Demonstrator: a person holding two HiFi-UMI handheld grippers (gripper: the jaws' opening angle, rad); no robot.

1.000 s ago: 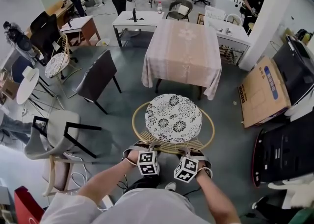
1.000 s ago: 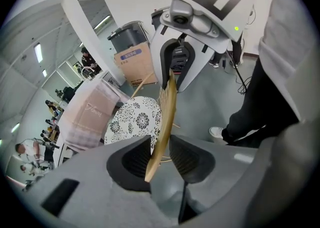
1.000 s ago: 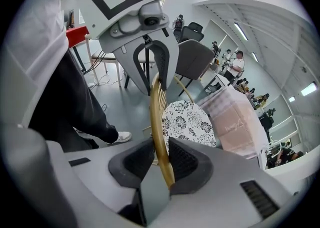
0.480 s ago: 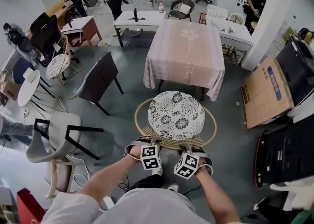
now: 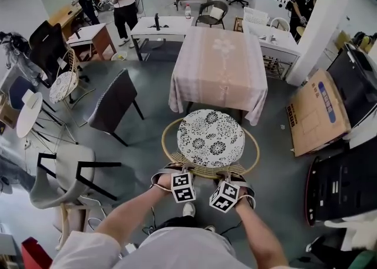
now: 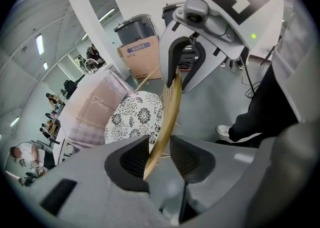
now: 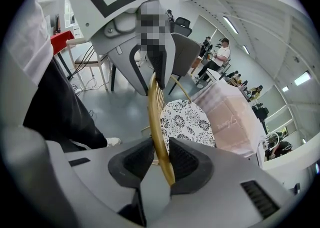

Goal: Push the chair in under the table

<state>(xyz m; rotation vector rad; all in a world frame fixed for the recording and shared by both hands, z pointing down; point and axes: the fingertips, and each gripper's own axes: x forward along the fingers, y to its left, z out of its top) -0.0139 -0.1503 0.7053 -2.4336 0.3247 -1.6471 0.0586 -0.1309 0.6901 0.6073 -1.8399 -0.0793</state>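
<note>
My left tongs point(image 6: 159, 153) stand open around the chair's golden back rim point(image 6: 170, 105), which leans on one pad only, while my right tongs point(image 7: 161, 158) seem to pinch that rim between both pads. Both point steeply down, side by side. Only the head view shows the chair point(image 5: 210, 138) at the near edge of the table point(image 5: 219, 62), seat not under it.

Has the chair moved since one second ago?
Yes. The chair has slid toward the table; the gap between them is smaller.
</note>
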